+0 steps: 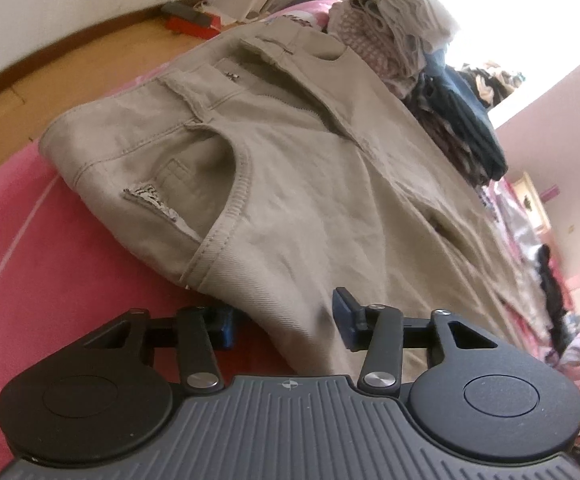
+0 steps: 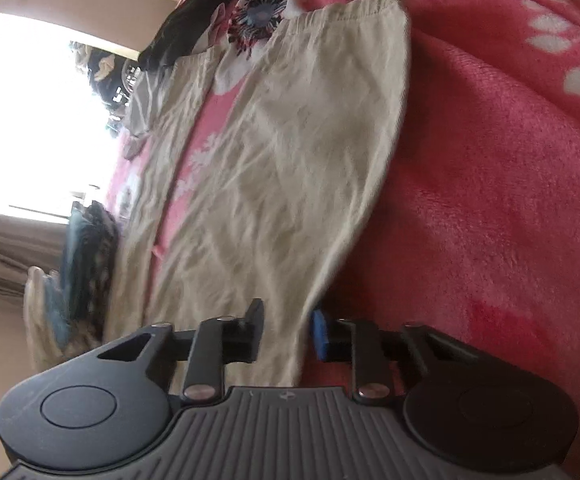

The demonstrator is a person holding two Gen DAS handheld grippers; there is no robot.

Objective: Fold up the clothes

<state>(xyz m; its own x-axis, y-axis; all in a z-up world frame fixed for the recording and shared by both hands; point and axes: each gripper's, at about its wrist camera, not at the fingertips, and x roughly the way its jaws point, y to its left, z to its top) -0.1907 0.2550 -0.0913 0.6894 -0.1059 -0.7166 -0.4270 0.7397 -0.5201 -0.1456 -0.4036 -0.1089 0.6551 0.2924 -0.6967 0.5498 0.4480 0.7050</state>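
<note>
Beige trousers are laid flat on the pink blanket, long axis running waistband to hems; neither view shows the full length. The left gripper and right gripper each straddle a fabric edge; pad contact cannot be told.

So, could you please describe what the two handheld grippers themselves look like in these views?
Both look alike: the left gripper and right gripper have a grey ribbed body with a small crosshair mark, two round black discs at the sides, and black linkage arms with silver rivets. The fingers carry blue pads. No cables or sleeves show.
</note>
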